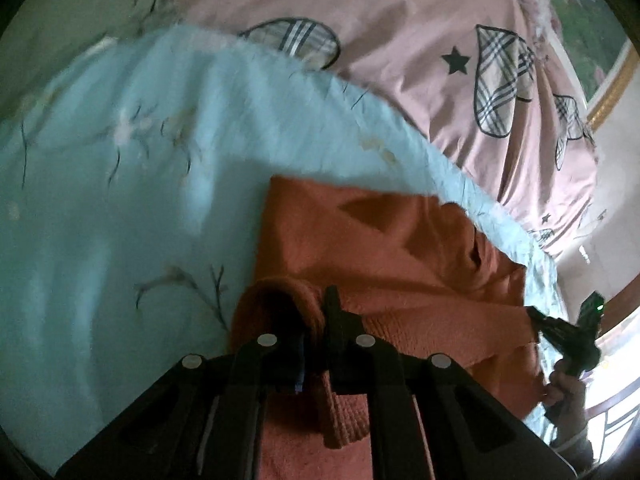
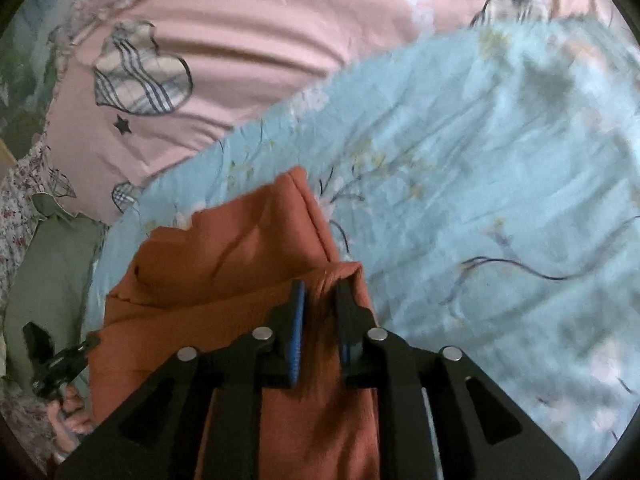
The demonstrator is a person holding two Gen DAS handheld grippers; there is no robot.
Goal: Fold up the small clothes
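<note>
Mid-fold: both tools pinch the rust-orange garment [image 1: 384, 248] along its ribbed near edge, lifted off the bed.

Left hand-held gripper [image 1: 316, 320] is clamped on a rolled bit of ribbed hem, lower centre of the left wrist view. Right hand-held gripper [image 2: 320, 304] has its fingers drawn in on a bunched fold, lower centre of the right wrist view; cloth fills the gap between the blue pads.

The garment hangs from both grips, its far part resting on the light blue floral sheet [image 1: 120, 160]. It sits at centre-bottom in both views.

Next move, as I judge it: carry the held edge forward over the far part, keeping both corners level, then let go.

Open room: plenty of blue sheet ahead and to the outer sides. A pink quilt [image 1: 400, 20] with plaid hearts lies along the top of both frames, beyond the garment's far edge. A green pillow [image 2: 52, 264] is at left of the right wrist view, clear of the path.
</note>
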